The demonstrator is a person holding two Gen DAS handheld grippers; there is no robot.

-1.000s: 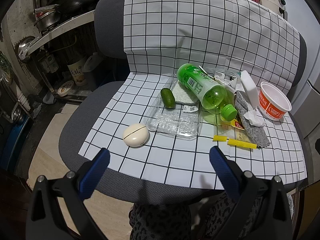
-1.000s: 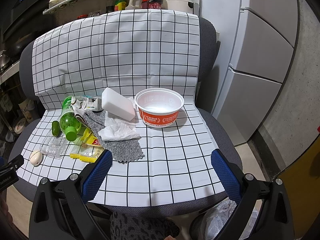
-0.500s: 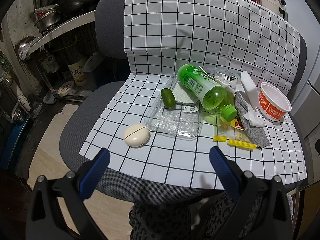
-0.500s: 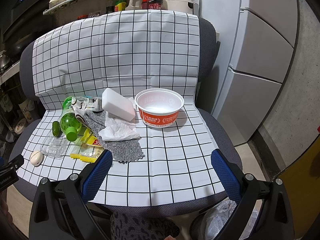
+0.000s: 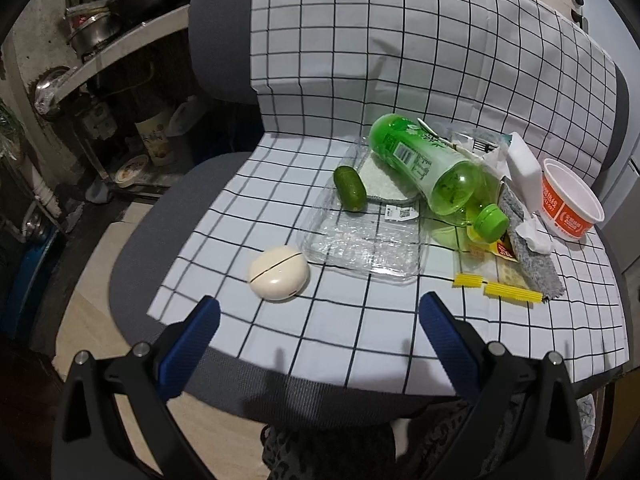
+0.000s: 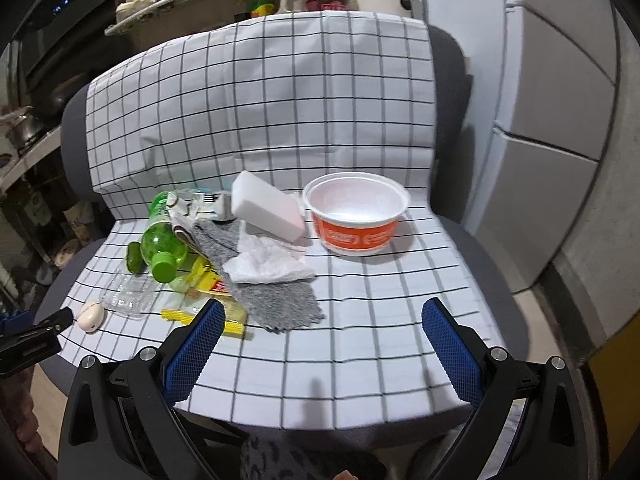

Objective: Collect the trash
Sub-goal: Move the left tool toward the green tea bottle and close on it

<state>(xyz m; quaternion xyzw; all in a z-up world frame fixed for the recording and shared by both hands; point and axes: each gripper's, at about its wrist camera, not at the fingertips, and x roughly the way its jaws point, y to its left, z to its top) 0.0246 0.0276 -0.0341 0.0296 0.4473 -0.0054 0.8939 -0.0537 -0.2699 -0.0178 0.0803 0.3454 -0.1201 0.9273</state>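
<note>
While nothing is yet gripped, both claws stand wide apart and empty: left claw (image 5: 320,320), right claw (image 6: 320,324). Trash sits mid-frame on the checked cloth (image 6: 360,360) over a chair: green bottle (image 5: 432,172), clear tray (image 5: 360,240), crumpled tissue (image 6: 268,266), orange bowl (image 6: 356,212). Step judged: approach, none collected. Next move calls for lowering one claw around a single item.

I see a grey chair (image 5: 168,216) draped in a checked cloth (image 5: 360,80), on the cloth a green bottle (image 5: 432,168), clear tray (image 5: 360,240), cream case (image 5: 279,273), orange bowl (image 6: 356,212), grey rag (image 6: 276,300), yellow packets (image 5: 500,290)
</note>
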